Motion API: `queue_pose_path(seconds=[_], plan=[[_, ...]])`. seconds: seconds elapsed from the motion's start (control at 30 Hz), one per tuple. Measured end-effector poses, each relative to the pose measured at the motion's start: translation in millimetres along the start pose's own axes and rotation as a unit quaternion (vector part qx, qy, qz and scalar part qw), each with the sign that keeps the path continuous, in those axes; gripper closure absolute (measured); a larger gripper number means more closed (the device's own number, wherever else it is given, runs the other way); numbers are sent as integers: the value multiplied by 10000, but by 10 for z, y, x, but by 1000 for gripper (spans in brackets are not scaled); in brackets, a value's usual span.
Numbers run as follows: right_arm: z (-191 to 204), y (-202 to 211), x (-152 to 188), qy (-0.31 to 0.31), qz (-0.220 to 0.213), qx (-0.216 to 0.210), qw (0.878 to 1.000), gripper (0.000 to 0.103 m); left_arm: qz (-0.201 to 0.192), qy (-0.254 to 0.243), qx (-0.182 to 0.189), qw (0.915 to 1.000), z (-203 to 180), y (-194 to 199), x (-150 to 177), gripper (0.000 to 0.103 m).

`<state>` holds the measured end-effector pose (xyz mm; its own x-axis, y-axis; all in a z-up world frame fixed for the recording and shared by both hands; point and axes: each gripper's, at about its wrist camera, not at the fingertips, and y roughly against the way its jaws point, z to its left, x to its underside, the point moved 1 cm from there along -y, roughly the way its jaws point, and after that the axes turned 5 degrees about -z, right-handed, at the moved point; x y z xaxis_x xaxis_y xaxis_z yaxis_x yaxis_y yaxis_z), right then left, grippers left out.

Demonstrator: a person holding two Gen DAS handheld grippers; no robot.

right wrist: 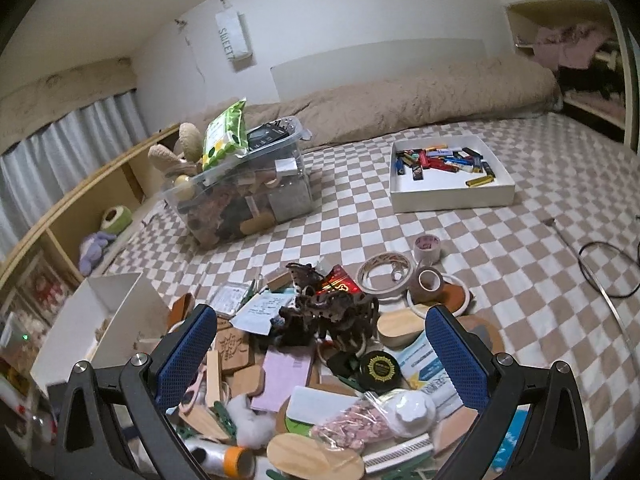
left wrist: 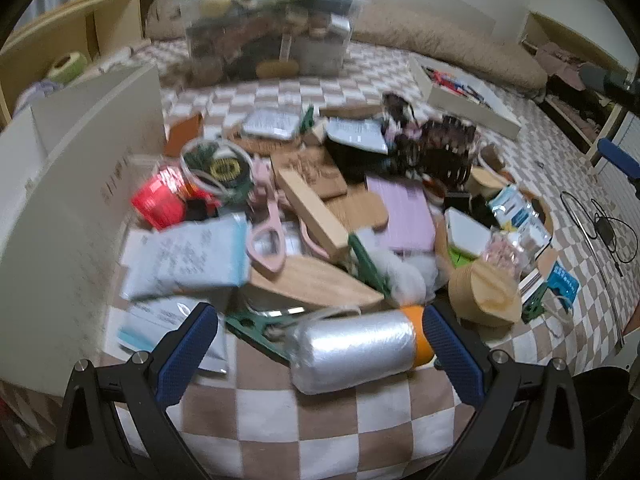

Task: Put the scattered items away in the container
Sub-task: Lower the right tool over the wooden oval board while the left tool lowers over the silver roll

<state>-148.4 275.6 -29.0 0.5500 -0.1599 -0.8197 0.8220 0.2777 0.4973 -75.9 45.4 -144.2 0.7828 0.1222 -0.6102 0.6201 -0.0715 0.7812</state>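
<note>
Checkered bedding (right wrist: 460, 216) carries a clear bin (right wrist: 244, 184) already heaped full, well apart from the clutter pile (right wrist: 320, 344). Left gripper (left wrist: 318, 340) gapes wide around a plastic-wrapped roll (left wrist: 356, 350) at the pile's edge, gripping nothing. Right gripper (right wrist: 320, 338) hangs spread, empty, above the pile.

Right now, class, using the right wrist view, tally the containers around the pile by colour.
Clear: 1, the bin
White: 2, the tray and the box
Total: 3
</note>
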Motion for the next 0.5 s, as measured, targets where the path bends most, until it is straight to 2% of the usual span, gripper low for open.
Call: queue_pose_path(seconds=[0.07, 0.23, 0.43, 0.5], plan=[[0, -44, 71, 39, 83, -7, 10000, 0, 117, 39, 10, 9999, -22, -79, 43, 0], [17, -206, 343, 139, 751, -125, 9970, 0, 177, 209, 70, 9996, -40, -160, 104, 0], [-85, -237, 634, -364, 1214, -228, 9917, 0, 120, 337, 232, 9991, -53, -158, 146, 0], [-105, -222, 736, -439, 1302, -138, 9904, 0, 88, 284, 273, 9992, -83, -150, 153, 0]])
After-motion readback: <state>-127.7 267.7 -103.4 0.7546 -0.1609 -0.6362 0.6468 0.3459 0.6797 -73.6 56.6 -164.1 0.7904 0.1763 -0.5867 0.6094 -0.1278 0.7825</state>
